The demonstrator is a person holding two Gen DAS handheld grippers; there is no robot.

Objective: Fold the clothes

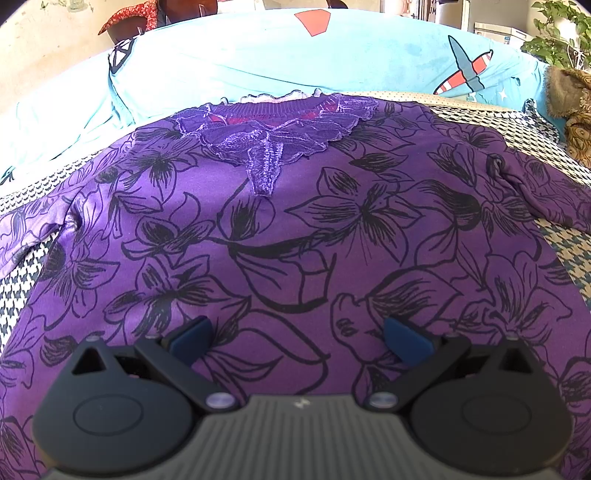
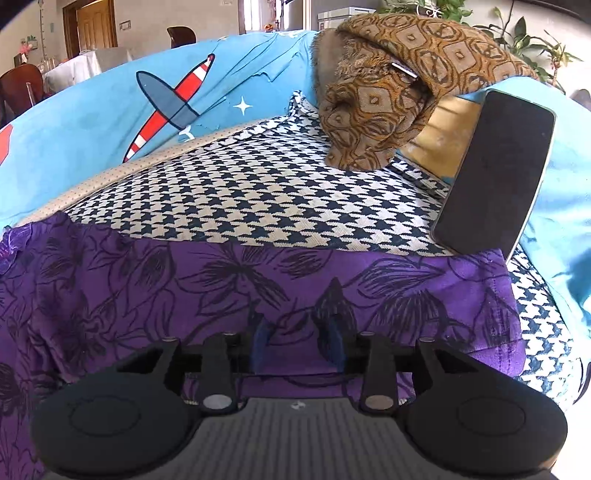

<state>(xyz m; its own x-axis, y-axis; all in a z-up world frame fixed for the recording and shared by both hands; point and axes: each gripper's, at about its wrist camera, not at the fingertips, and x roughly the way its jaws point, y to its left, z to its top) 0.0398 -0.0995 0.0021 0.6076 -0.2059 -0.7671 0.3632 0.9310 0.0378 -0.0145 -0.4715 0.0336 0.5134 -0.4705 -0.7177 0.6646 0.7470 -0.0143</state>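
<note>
Purple floral top [image 1: 295, 229] spread flat, front up, filling centre and lower part of left wrist frame. Lace collar [image 1: 273, 129] at upper centre, towards the far side. Sleeves running off at mid left and mid right edges. Lying on houndstooth cover [image 1: 22, 266], visible at left and right margins. Turquoise sheet [image 1: 258, 59] with aeroplane print across top of frame, behind the garment.

Left tongs [image 1: 297, 338] at bottom centre, released: blue fingertips [image 1: 194, 334] set wide apart, nothing between them, purple cloth showing in the gap. Contact with cloth not determinable.

Right wrist frame: one sleeve [image 2: 369, 288] of same top stretched across lower half, cuff end at lower right, near the phone. Houndstooth cover [image 2: 258, 192] bare in centre. Right tongs [image 2: 295, 345] at bottom centre, clenched on a raised fold of the sleeve, blue fingertips [image 2: 260, 343] close together with purple cloth pinched between.

Dark phone [image 2: 495, 173] at right of frame, propped tilted, lower edge just beside sleeve cuff. Brown patterned cloth [image 2: 399, 85] bunched at upper right, resting on cover. Turquoise sheet [image 2: 110, 122] at upper left. Potted plant [image 1: 561, 33] in upper right corner of left wrist frame.
</note>
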